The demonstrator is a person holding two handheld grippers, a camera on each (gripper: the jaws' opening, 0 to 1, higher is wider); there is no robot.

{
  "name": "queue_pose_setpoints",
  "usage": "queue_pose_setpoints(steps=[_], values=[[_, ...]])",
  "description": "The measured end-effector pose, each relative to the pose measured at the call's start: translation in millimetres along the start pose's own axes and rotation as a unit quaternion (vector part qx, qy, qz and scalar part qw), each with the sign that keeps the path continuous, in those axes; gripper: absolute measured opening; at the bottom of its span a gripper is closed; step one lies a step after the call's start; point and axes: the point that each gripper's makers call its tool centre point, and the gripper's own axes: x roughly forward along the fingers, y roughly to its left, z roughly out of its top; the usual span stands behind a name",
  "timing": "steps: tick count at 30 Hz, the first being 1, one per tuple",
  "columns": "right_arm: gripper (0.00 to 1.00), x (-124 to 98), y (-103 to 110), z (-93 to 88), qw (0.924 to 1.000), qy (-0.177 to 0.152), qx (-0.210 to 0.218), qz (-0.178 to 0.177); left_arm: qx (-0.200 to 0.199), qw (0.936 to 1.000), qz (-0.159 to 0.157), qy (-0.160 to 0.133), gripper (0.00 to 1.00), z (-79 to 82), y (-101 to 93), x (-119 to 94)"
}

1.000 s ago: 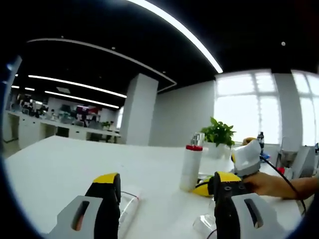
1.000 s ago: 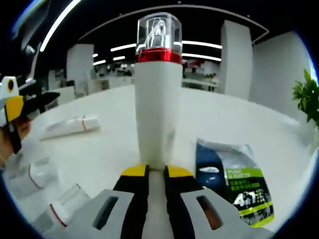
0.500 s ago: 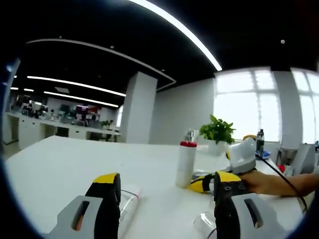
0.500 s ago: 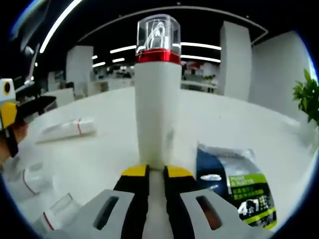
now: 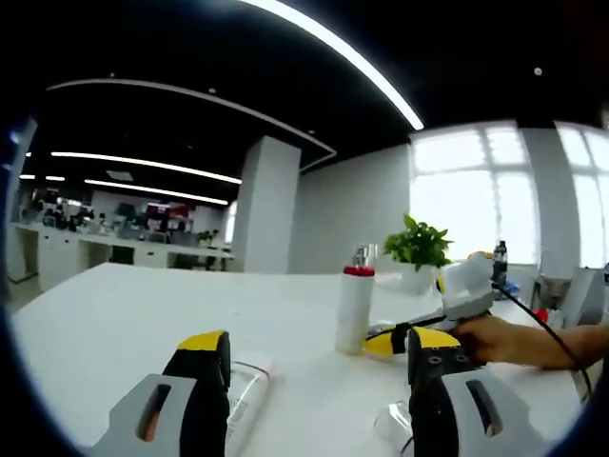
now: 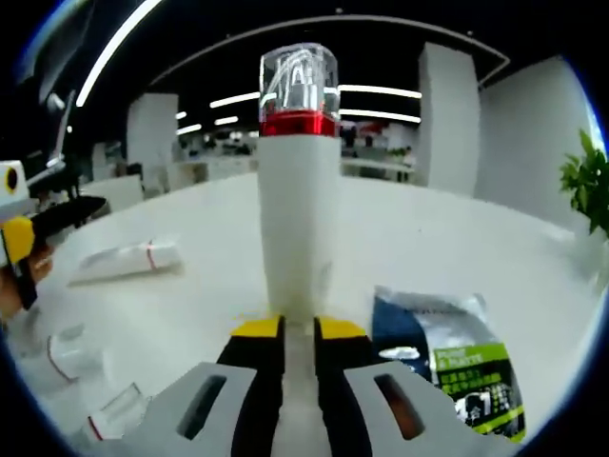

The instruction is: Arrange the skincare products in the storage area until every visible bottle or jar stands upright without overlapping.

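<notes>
White bottle (image 6: 298, 228) w/ red band & clear cap stands upright on bench (image 6: 533, 257), just ahead of right gripper (image 6: 299, 333); fingers nearly closed, gripping nothing. Tall, probably light, smooth plastic: tippy, so grab mid-body. Left gripper (image 5: 314, 357) wide open, empty. Packet (image 6: 447, 357) text too blurry to read

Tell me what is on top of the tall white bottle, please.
The tall white bottle carries a red collar and, above it, a clear plastic cap. Something pale shows inside the cap, probably a pump head, but it is too blurred to tell.
</notes>
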Motion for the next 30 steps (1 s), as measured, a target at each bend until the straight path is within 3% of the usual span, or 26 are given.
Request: queue_pose_setpoints(steps=[4, 7, 12, 15, 16, 30], values=[[0.24, 0.2, 2.3, 8.5, 0.9998, -0.018, 0.010, 0.005, -0.005, 1.0000, 0.003, -0.005, 0.78, 1.3, 2.2, -0.8], [0.33, 5.8, 3.8, 3.0, 0.9997, -0.014, 0.019, -0.001, -0.007, 1.0000, 0.005, -0.003, 0.78, -0.5, 4.3, 0.7], [0.36, 17.0, 6.2, 9.6, 0.9998, -0.011, -0.005, -0.016, -0.012, 0.9999, 0.002, 0.002, 0.78, -3.3, 2.9, 1.3], [0.33, 20.8, -1.5, 15.4, 0.9990, -0.014, -0.015, -0.040, -0.008, 0.9999, 0.006, -0.005, 0.78, 0.6, 4.3, -1.7], [0.28, 21.2, -5.3, 16.4, 0.9985, -0.017, -0.008, -0.051, -0.013, 0.9999, 0.005, -0.008, 0.78, 2.0, 5.0, -1.0], [0.25, 19.7, -6.1, 12.3, 0.9990, -0.005, 0.020, -0.039, -0.004, 0.9999, 0.009, -0.009, 0.77, 3.2, 3.7, -2.7]])
